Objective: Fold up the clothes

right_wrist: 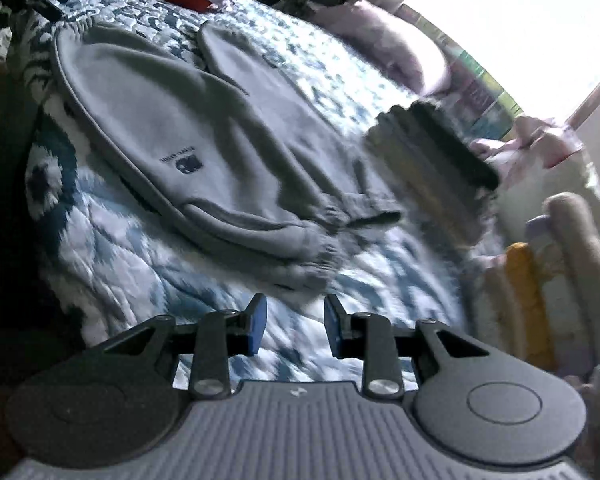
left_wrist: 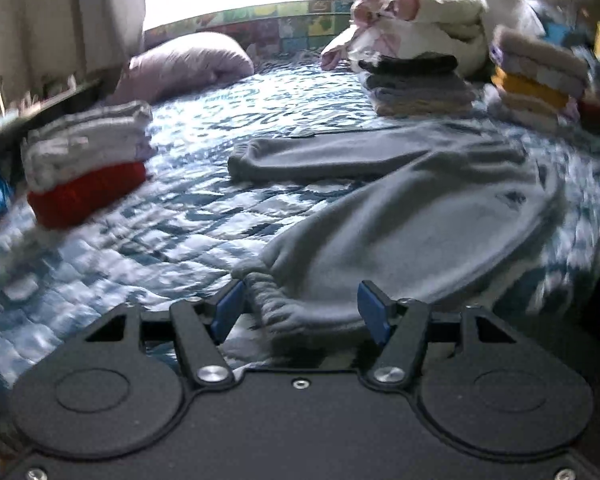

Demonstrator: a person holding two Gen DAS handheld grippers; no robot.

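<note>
Grey sweatpants (left_wrist: 412,200) lie spread on the blue and white quilt (left_wrist: 140,240), legs apart. In the left wrist view my left gripper (left_wrist: 300,308) is open, its blue pads on either side of the elastic cuff (left_wrist: 284,304) of the near leg, not closed on it. In the right wrist view the sweatpants (right_wrist: 172,120) show a small dark logo (right_wrist: 188,164), and the waistband (right_wrist: 312,236) lies just ahead of my right gripper (right_wrist: 296,324), which is open, empty, and a little short of the cloth.
Folded stacks sit around the bed: a red and grey one (left_wrist: 84,168) at the left, a dark and grey one (left_wrist: 416,84) and a yellow and beige one (left_wrist: 540,84) at the far right. A pink pillow (left_wrist: 188,64) and a loose clothes heap (left_wrist: 416,20) lie near the window.
</note>
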